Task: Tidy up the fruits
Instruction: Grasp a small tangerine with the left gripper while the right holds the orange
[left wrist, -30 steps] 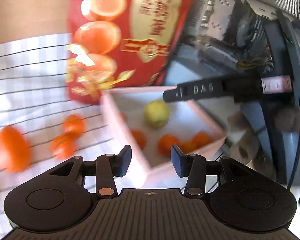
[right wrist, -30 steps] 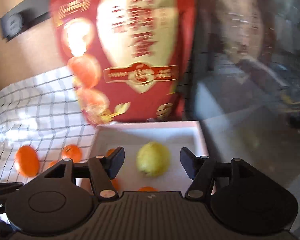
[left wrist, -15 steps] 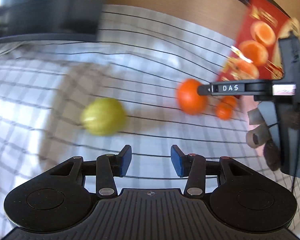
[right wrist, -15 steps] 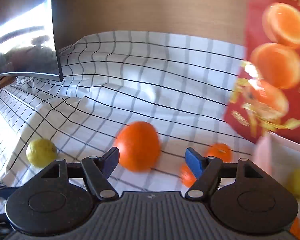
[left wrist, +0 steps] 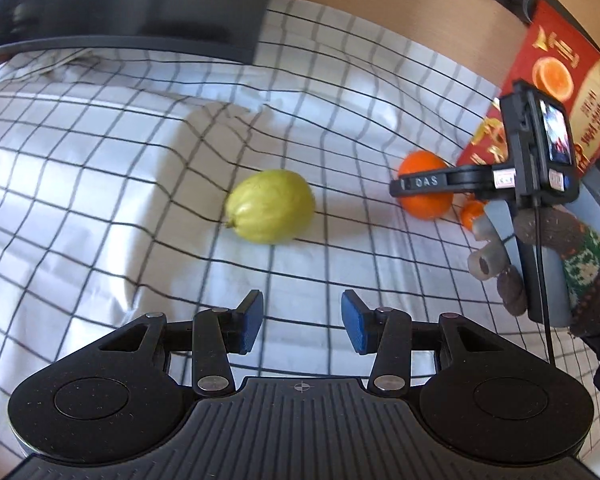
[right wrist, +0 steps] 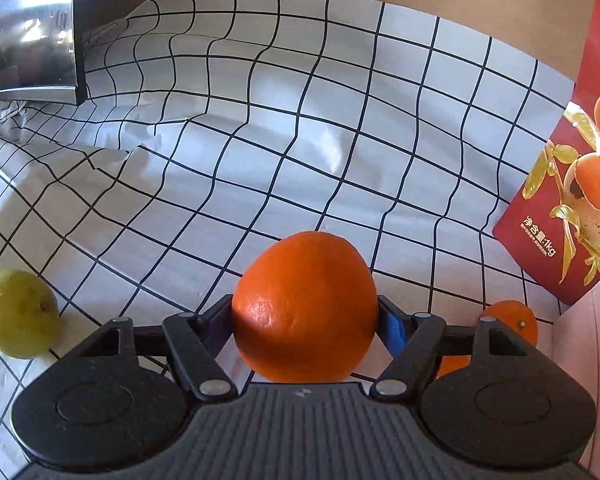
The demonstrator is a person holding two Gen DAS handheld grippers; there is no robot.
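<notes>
A large orange [right wrist: 304, 304] rests on the checked cloth [right wrist: 300, 140], and my right gripper [right wrist: 306, 320] is shut on it, one pad against each side. From the left wrist view one right finger [left wrist: 420, 181] crosses in front of the same orange [left wrist: 424, 200]. A yellow-green fruit [left wrist: 270, 206] lies on the cloth ahead of my left gripper [left wrist: 302, 322], which is open with nothing between its blue pads. That green fruit [right wrist: 18, 314] shows at the far left of the right wrist view. Small oranges [right wrist: 512, 318] sit to the right.
A red fruit box [right wrist: 572, 200] stands at the right, with the corner of a pale tray [right wrist: 584, 340] below it. A dark monitor [left wrist: 140, 0] sits at the back left on the cloth. A gloved hand [left wrist: 560, 264] holds the right gripper. The cloth is wrinkled.
Both views swung left from the tray and red box to the open cloth. The right gripper widened, moved onto the large orange and took it between its fingers. The left gripper now faces the green fruit.
</notes>
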